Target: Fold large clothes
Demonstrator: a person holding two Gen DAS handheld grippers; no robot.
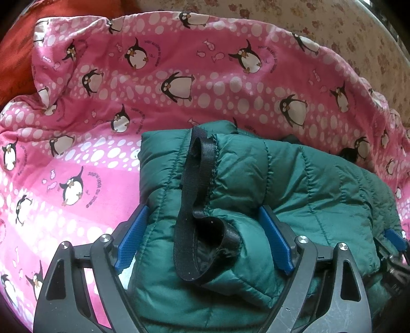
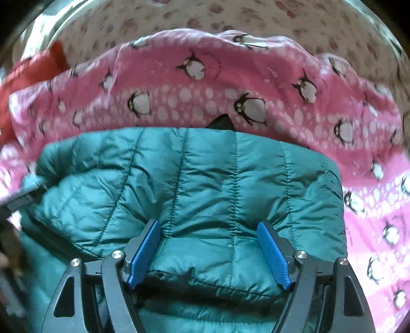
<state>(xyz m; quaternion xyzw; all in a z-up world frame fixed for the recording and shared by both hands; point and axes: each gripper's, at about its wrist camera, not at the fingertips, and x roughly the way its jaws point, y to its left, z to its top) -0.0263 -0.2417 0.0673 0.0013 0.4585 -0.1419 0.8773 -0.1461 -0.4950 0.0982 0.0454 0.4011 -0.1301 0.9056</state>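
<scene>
A green quilted puffer jacket [image 1: 294, 184] lies folded on a pink penguin-print blanket [image 1: 97, 158]. My left gripper [image 1: 203, 212] is open, its blue pads set wide on either side of a bunched jacket edge with a black webbing strap [image 1: 189, 205] between them. My right gripper [image 2: 208, 225] is open too, its pads spread wide over the jacket [image 2: 194, 184], fabric bulging between them. The right gripper's blue pad also shows at the right edge of the left wrist view [image 1: 394, 239].
The blanket [image 2: 256, 76] spreads all round the jacket. A floral cream sheet [image 1: 320, 23] lies beyond it. An orange-red cloth [image 1: 15, 64] sits at the far left. A dark tab [image 2: 221, 121] sticks out behind the jacket.
</scene>
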